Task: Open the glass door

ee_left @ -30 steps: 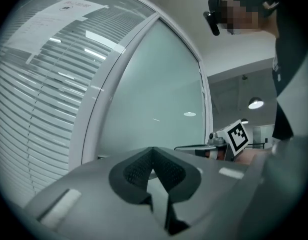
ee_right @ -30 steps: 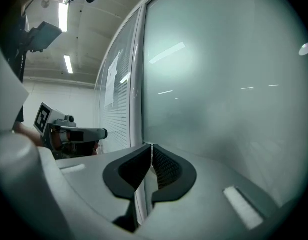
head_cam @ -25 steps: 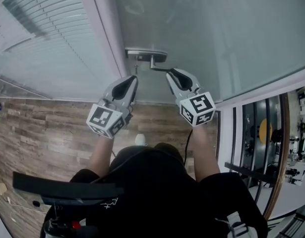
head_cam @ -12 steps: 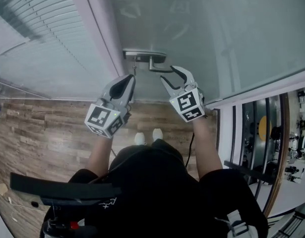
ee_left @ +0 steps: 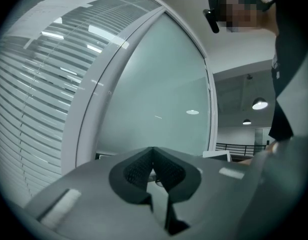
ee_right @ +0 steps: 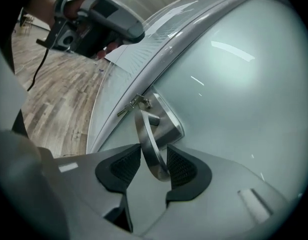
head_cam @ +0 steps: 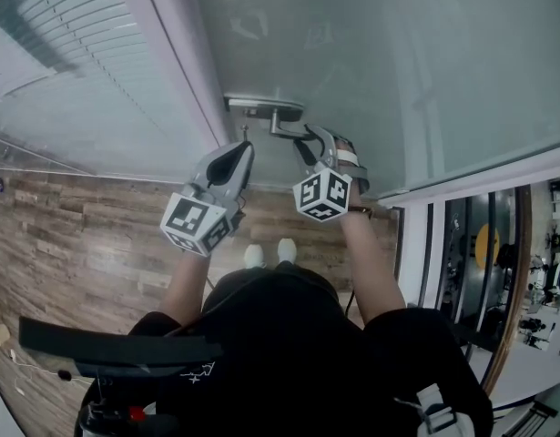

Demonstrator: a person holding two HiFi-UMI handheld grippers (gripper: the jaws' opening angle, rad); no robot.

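**Right gripper around the door lever, left gripper closed beside it**

Head view: I look down on a frosted glass door (head_cam: 398, 62), smooth and pale green, set in a white frame (head_cam: 170, 53). Slatted blinds (head_cam: 70, 89) lie behind the glass pane to the left, and the floor (head_cam: 79, 235) is grey-brown wood plank. A brushed-metal lever handle (head_cam: 284, 126) juts from a rectangular plate (head_cam: 264, 105) at the door's edge. My right gripper (head_cam: 318, 139) reaches onto the lever; my left gripper (head_cam: 239, 153) sits just beside it, below the plate.

Left gripper view: the ribbed black pads meet at their tips with nothing between them. They point at the frosted pane, near the frame.

Right gripper view: the lever, a flat curved steel band, passes between the textured pads. The jaws have just been closing but stand wide apart; the band lies close against one pad and a gap shows at the other. A small key (ee_right: 136, 103) sticks out beside the plate.
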